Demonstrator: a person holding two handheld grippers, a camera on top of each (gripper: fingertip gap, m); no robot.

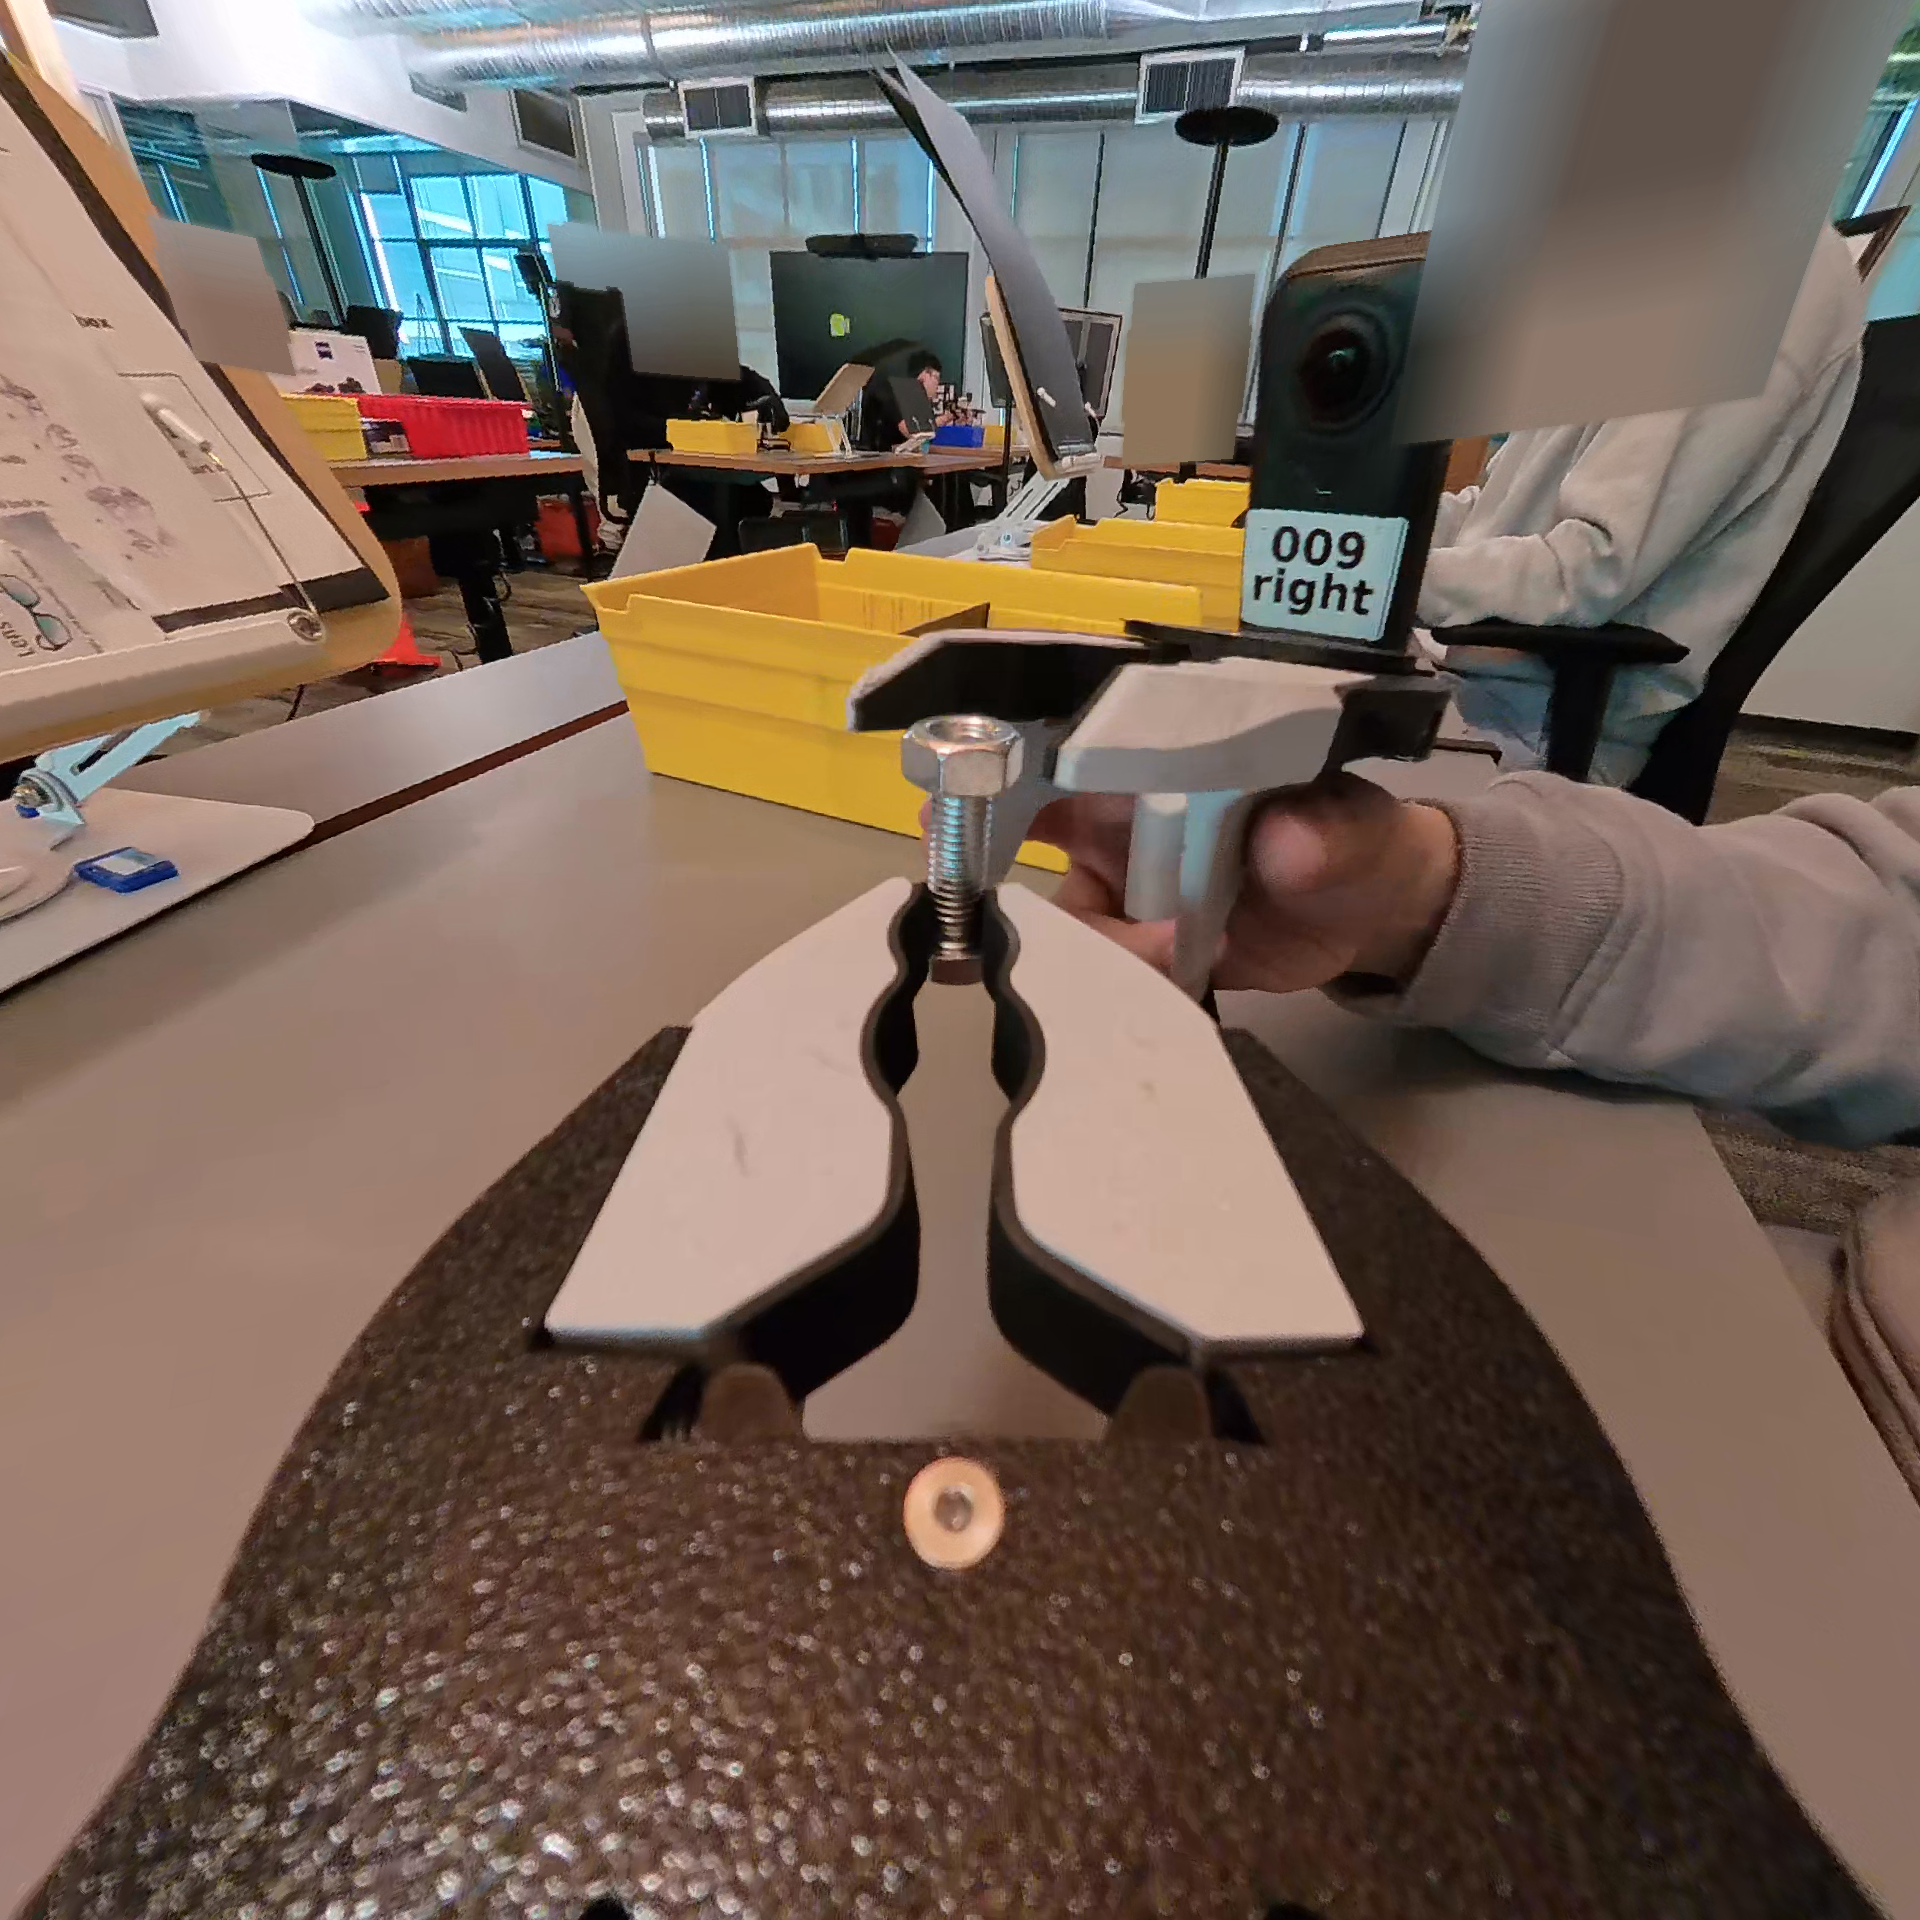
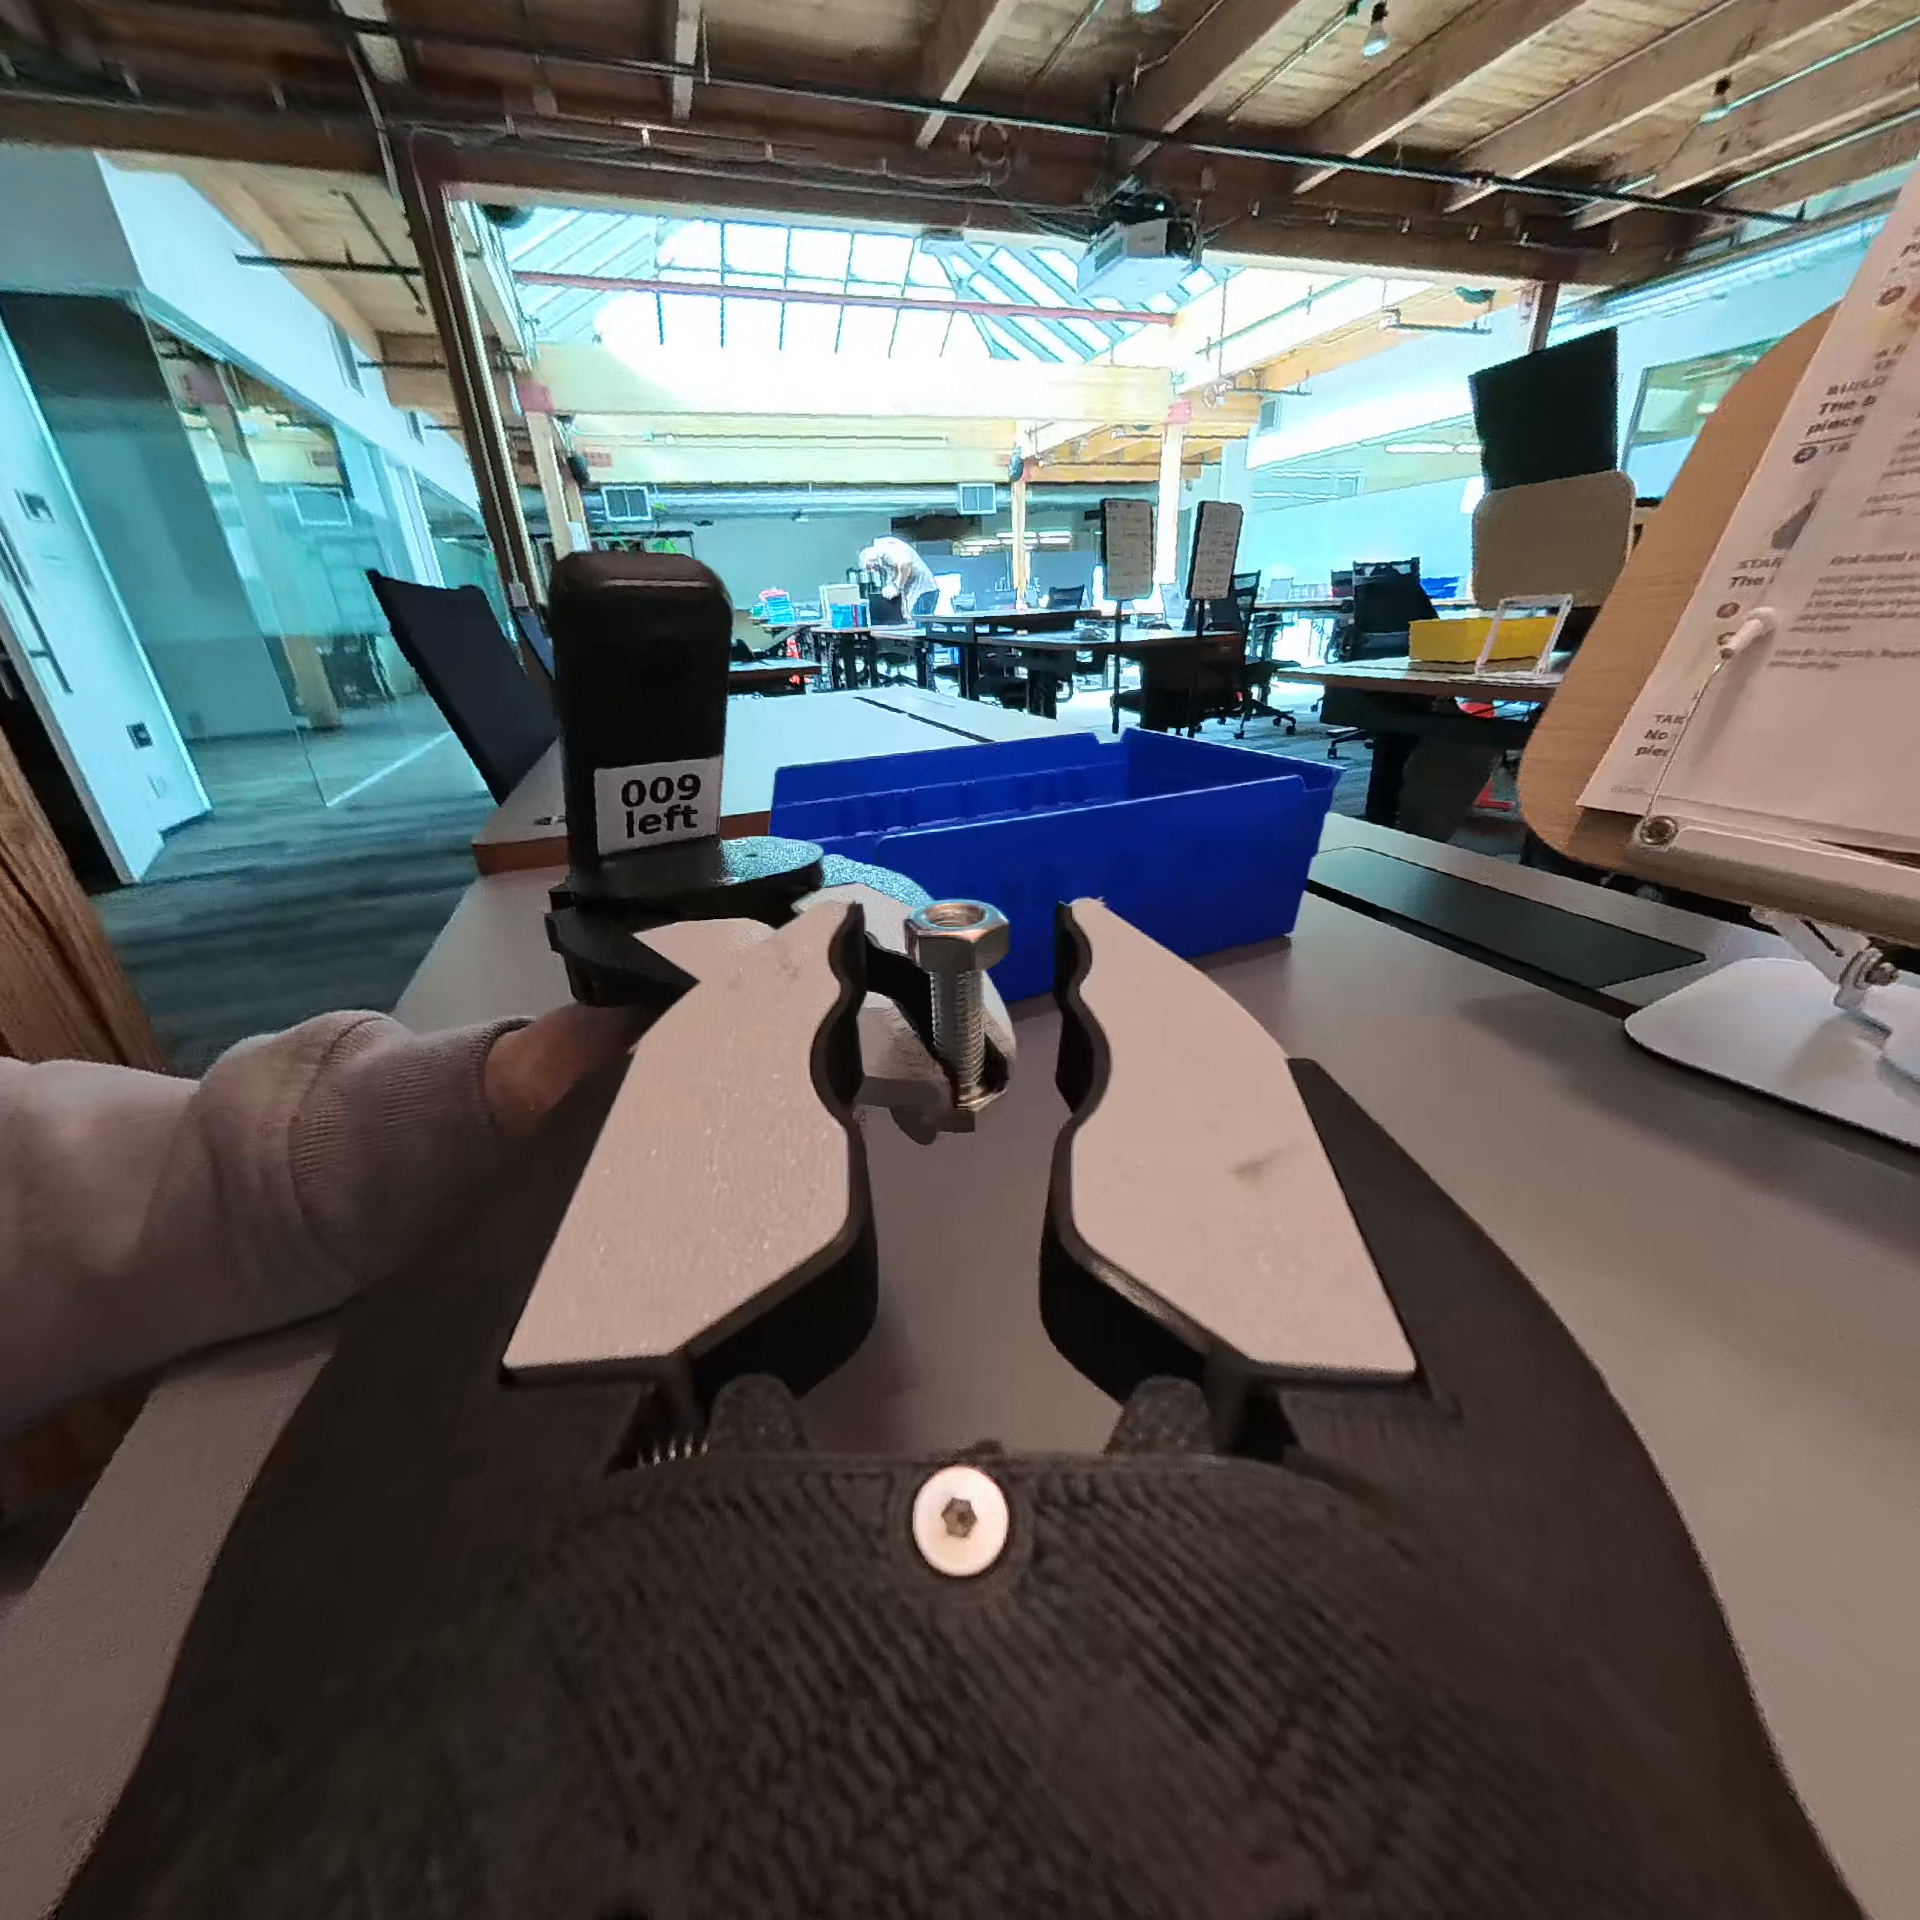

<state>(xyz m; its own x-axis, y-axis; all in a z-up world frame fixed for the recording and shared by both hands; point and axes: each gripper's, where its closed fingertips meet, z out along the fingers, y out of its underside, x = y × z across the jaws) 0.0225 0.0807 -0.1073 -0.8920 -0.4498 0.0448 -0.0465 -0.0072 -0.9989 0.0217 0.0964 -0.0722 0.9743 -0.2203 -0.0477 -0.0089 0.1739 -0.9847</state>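
Note:
My left gripper (image 1: 954, 914) is shut on the lower threaded part of a silver bolt (image 1: 954, 852) and holds it upright above the grey table (image 1: 416, 987). A silver hex nut (image 1: 961, 750) sits on the bolt's top end. My right gripper (image 2: 958, 935) is open, and its fingertips (image 2: 1081, 940) stand on either side of the nut (image 2: 956, 935) with a gap on each side. The right wrist view also shows the bolt (image 2: 961, 1023) gripped in the left gripper (image 2: 935, 1081). In the left wrist view the right gripper (image 1: 1039, 717) reaches in from the right at nut height, held by a hand (image 1: 1330, 883).
A yellow bin (image 1: 748, 665) stands behind the bolt in the left wrist view. A blue bin (image 2: 1091, 831) stands behind it in the right wrist view. A document stand (image 1: 156, 499) with printed sheets is on the table and also shows in the right wrist view (image 2: 1766, 675). Both grippers' tips are close together, under 4 cm apart.

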